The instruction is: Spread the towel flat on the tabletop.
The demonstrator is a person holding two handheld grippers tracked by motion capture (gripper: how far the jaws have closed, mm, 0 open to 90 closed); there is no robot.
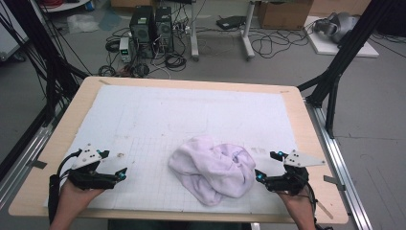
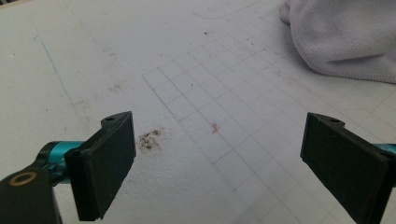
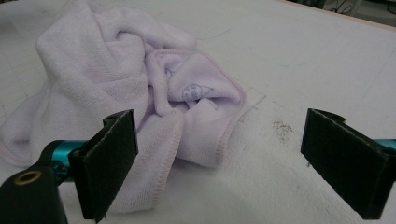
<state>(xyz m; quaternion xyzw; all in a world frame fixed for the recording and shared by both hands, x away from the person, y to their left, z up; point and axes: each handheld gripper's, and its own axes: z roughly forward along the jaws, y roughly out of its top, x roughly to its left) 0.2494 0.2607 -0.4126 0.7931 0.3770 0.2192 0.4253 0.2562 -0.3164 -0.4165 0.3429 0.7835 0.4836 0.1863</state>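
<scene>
Plainly, both tongs, left [image 1: 117, 173] and right [image 1: 262, 176], gape empty beside the crumpled towel [image 1: 213, 167], its small print unreadable.

Lab: computer towers [image 1: 152, 26], floor cables [image 1: 268, 45], black rig frame [image 1: 342, 57], worktable [image 1: 306, 115].

1. The table [image 1: 57, 143] is light wood with rounded corners, and a white sheet [image 1: 158, 110] covers most of the top. The near half of the sheet has a faint grid drawn on it, plus a few dark smudges [image 2: 150, 139].
2. Grey floor [image 1: 373, 120] all round, evenly lit.
3. Far left of centre, two black computer towers [image 1: 152, 26] sit on the floor in a tangle of black cables [image 1: 268, 45] (proper spaghetti).
4. White desk legs [image 1: 248, 33] stand just right of the towers.
5. A cardboard box [image 1: 282, 13] sits far right.
6. Black frame struts [image 1: 344, 52] slant down on both sides, with metal rails [image 1: 335, 158] along the table edges.
</scene>
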